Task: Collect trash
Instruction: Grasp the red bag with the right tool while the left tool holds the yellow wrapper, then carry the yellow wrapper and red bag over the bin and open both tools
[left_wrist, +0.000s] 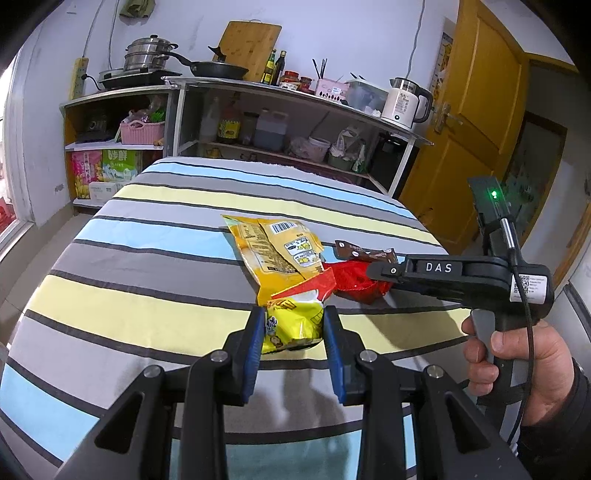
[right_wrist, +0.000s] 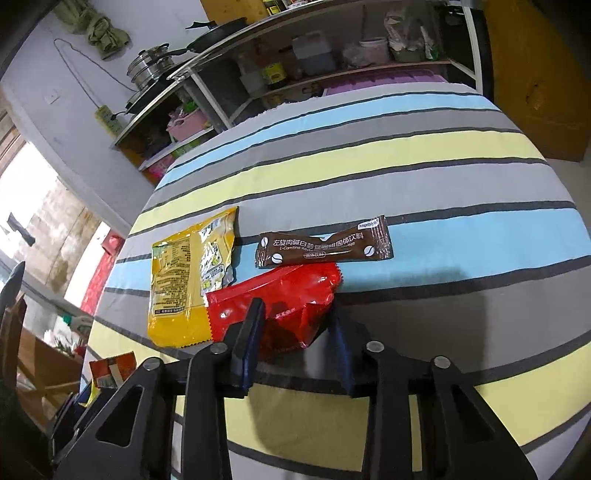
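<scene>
In front of me the bench (left_wrist: 147, 325) wears a cloth striped grey, yellow and pale blue with thin dark lines. Four wrappers lie on it, bunched right of centre in my left view. The orange bag (left_wrist: 271, 254) lies flat, furthest up the frame. A yellow packet (left_wrist: 293, 325) overlaps its lower edge. The red wrapper (right_wrist: 288, 295) touches the orange bag's right side, and the brown sachet (right_wrist: 325, 247) lies just above the red one.

Striped tablecloth (left_wrist: 147, 325), kettle (left_wrist: 402, 105), frying pan (left_wrist: 218, 69)
</scene>
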